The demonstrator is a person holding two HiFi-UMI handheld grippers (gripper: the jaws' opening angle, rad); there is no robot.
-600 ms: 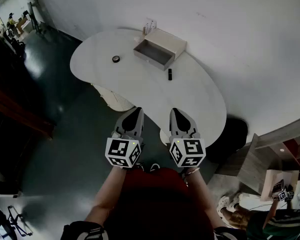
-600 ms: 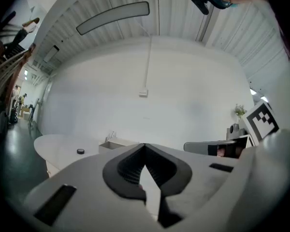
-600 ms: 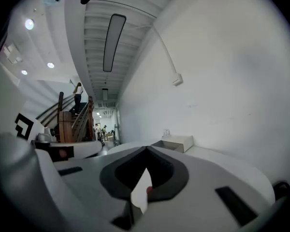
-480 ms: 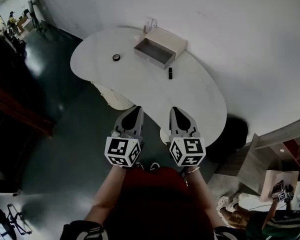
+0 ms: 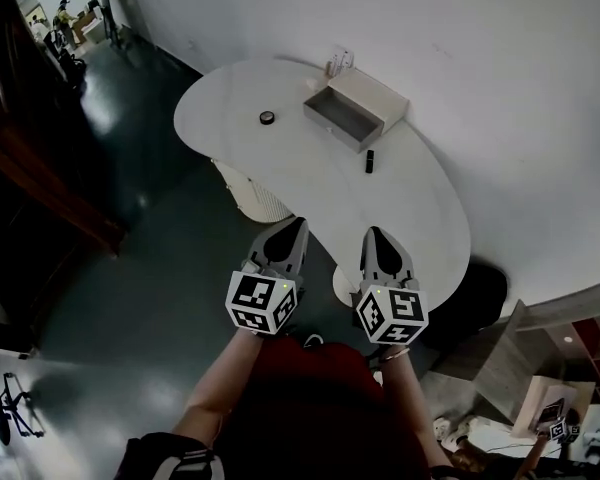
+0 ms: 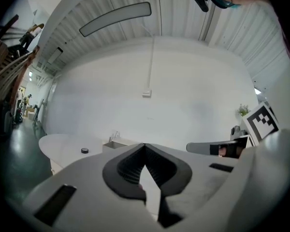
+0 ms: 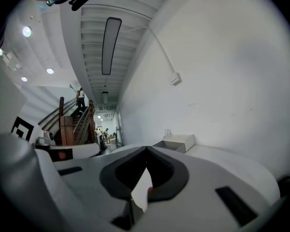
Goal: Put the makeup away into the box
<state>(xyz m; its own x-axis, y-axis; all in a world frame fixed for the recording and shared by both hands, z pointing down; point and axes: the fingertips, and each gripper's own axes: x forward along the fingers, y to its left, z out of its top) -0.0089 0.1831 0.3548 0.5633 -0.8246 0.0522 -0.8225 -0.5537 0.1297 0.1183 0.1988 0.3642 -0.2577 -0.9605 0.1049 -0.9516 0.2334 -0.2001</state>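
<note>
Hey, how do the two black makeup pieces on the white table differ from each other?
The round piece is a flat disc; the slim tube is narrow and elongated. The round piece lies left of the box, apart from it, while the slim tube sits close by its near right corner. Both are black, rest on the table, and are outside the box.

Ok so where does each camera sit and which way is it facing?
Head view: on the person's head, facing steeply down at the white table; forearms, left gripper and right gripper show.
Left gripper view: on the left gripper, level along its shut jaws toward the table; right gripper at right.
Right gripper view: on the right gripper, along its shut jaws toward the box; left gripper at left.
Shared: all three show the box.
</note>
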